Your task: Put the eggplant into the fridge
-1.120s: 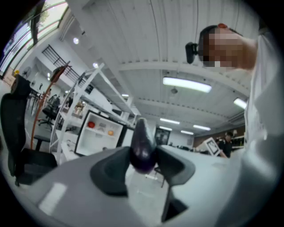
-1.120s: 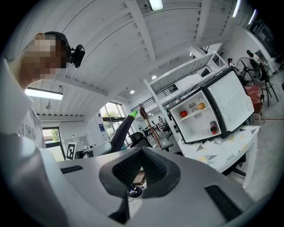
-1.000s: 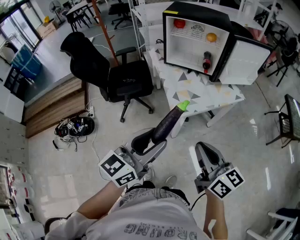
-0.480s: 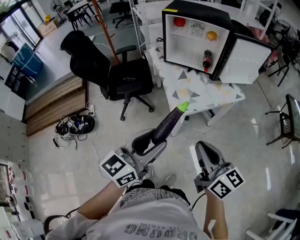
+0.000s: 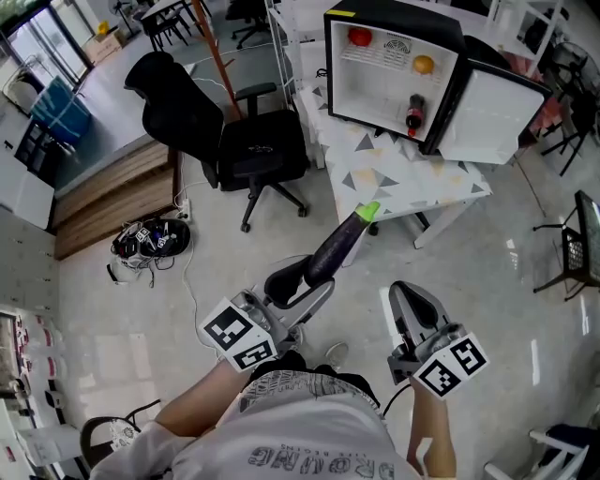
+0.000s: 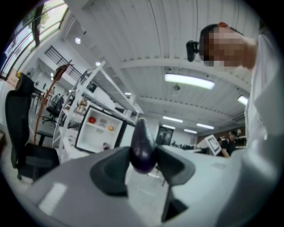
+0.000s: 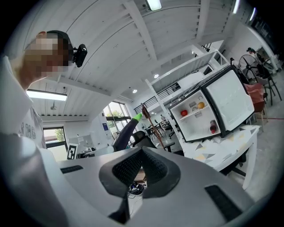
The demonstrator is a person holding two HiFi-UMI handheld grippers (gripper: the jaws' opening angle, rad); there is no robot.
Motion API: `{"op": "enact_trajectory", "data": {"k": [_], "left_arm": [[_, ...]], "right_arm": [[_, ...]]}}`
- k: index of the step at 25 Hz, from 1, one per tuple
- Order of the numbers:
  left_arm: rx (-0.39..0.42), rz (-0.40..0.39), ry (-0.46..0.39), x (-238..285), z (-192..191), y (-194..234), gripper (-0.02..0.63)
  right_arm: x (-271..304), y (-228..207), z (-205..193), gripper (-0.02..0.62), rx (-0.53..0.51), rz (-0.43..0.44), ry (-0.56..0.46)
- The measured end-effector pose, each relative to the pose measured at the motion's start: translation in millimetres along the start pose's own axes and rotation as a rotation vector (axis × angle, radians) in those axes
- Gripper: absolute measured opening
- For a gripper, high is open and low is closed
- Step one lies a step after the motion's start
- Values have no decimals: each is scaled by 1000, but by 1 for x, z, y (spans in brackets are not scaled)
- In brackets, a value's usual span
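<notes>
**Head view.** A glossy pale floor [image 5: 122, 328] fills most of the frame.

Upper right: a white worktop [image 5: 412, 183] patterned with grey and yellow triangles carries a boxy black fridge [image 5: 398, 17]. Its white-lined door [image 5: 487, 117] is swung open to the right.

Upper left of centre: a black padded swivel chair [image 5: 258, 150] on a star base.

Lower centre: two grey moulded claws with dark ribbed pads, each bearing a marker cube.
- The left claw [image 5: 305, 283] is clamped on the blunt end of the eggplant [image 5: 336, 246].
- The right claw [image 5: 412, 305] has its jaws together with nothing between them.

The eggplant is long, smooth and glossy dark purple, with a bright green cap. It is held in the air above the floor at frame centre. Its long axis runs from lower left to upper right, with the cap leading toward the fridge and, in the picture, meeting the worktop's near edge.

Fridge contents: on the upper wire shelf, a round red fruit [image 5: 360, 37] at left and a round orange fruit [image 5: 424, 65] at right. Below them, at the right, is a dark bottle [image 5: 413, 112] with a red band.
</notes>
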State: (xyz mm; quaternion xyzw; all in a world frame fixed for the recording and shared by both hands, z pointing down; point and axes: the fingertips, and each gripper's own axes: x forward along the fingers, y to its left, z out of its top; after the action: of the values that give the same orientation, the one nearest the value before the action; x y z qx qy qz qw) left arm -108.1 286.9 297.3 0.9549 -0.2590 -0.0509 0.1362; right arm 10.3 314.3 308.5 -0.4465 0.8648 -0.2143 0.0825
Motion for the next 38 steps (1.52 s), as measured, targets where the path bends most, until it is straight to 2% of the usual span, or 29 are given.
{"op": "enact_trajectory", "data": {"k": [10, 16, 29, 38], "left_arm": [[21, 16, -12, 10, -2, -26, 196], [26, 28, -18, 14, 0, -27, 196], [21, 54, -28, 33, 0, 1, 196], [6, 54, -27, 62, 2, 41, 196]], "right_arm": [[-28, -13, 6, 3, 6, 18, -10], [-31, -17, 9, 3, 4, 31, -4], [-10, -42, 13, 3, -1, 32, 14], [22, -75, 20, 3, 2, 16, 30]]}}
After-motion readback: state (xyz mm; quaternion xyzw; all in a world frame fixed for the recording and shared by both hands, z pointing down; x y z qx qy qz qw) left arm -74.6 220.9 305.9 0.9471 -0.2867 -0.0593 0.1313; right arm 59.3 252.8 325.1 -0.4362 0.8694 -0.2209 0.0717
